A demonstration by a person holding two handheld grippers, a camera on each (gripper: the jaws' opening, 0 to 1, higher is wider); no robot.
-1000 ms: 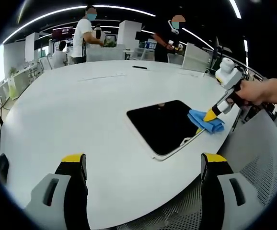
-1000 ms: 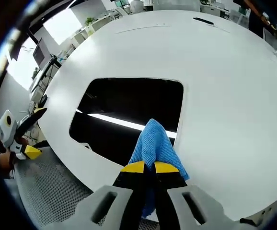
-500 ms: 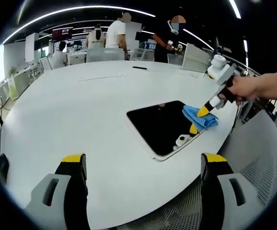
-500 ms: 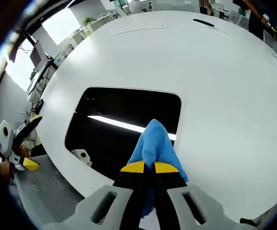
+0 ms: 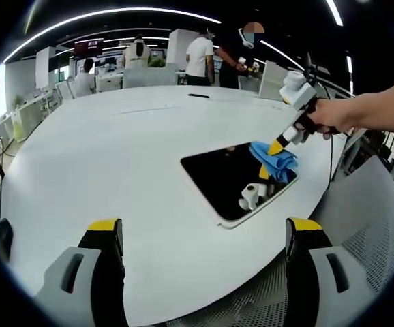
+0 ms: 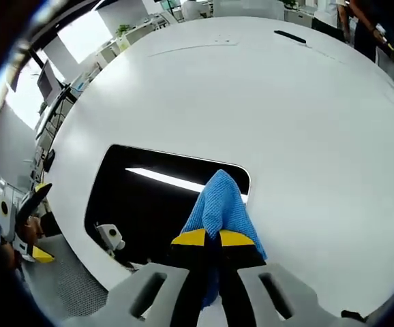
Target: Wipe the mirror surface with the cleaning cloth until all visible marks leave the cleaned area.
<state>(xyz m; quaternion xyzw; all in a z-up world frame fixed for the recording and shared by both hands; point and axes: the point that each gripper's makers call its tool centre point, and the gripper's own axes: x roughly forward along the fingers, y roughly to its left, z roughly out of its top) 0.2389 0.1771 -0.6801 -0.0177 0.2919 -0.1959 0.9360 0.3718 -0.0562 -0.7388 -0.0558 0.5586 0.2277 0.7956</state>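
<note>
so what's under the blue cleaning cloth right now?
The blue cleaning cloth, clamped in the right gripper, lies over one end of the dark rectangular mirror on the white table. Any marks beneath the cloth are covered.

A blue cloth point(image 6: 219, 204) of nubby, textured weave meets the glossy dark mirror point(image 6: 157, 204), whose polished face reflects a ceiling light strip. The mirror lies on a smooth, matt white table point(image 6: 265, 102). The right gripper point(image 6: 208, 238) has grey plastic fingers point(image 6: 191, 238) tipped with yellow pads. Beside the table, a grey perforated mesh surface point(image 5: 367, 231) looks rough and dull.
</note>
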